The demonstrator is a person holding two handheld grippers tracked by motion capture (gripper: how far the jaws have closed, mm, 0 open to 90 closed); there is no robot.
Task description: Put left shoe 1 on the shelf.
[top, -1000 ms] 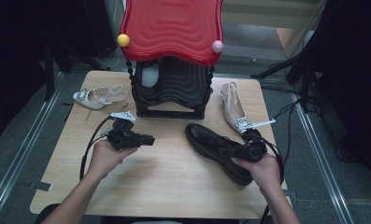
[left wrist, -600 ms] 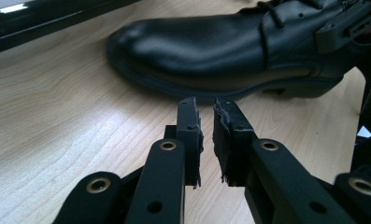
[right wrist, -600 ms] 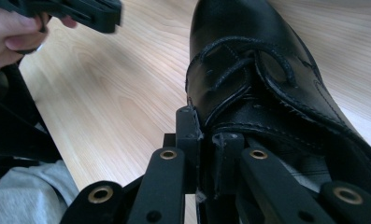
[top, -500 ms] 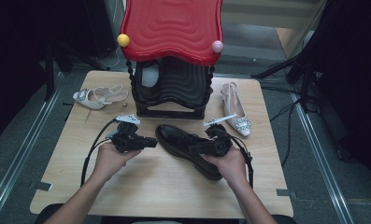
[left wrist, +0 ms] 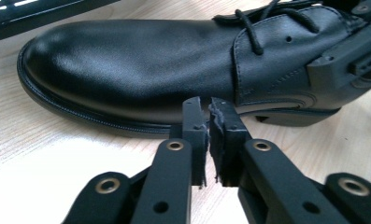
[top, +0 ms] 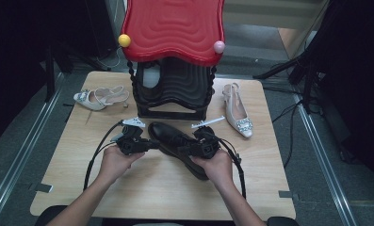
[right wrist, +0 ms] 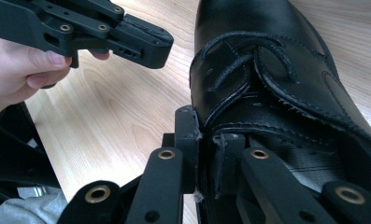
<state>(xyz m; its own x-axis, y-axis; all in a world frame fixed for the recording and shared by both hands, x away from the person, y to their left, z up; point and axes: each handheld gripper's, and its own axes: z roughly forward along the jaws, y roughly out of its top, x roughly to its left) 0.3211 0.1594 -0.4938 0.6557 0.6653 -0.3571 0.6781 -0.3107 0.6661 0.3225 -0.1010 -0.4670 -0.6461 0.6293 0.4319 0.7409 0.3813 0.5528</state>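
Note:
A black leather lace-up shoe (top: pixel 173 136) lies in the middle of the wooden table (top: pixel 269 188), toe toward the rack. My right gripper (top: pixel 187 149) is shut on the shoe's side wall by the laces, one jaw outside and one inside the opening (right wrist: pixel 206 126). The shoe (right wrist: pixel 276 60) stretches away from those jaws. My left gripper (top: pixel 149 143) sits just left of the shoe, pointing at its side. Its jaws (left wrist: pixel 207 105) are shut with nothing between them, a short way from the shoe's sole (left wrist: pixel 127 60). The left gripper (right wrist: pixel 94 28) and its hand also appear in the right gripper view.
A black shoe rack (top: pixel 173 89) with a red wavy top (top: pixel 173 28) stands at the back middle, a pale shoe (top: pixel 149 77) inside it. A white heeled sandal (top: pixel 100 98) lies back left, a white slingback (top: pixel 236 115) back right. Bare wood lies in front.
My right gripper has carried the black shoe leftward from the table's right side to the middle, beside the left gripper. The left hand has hardly moved.

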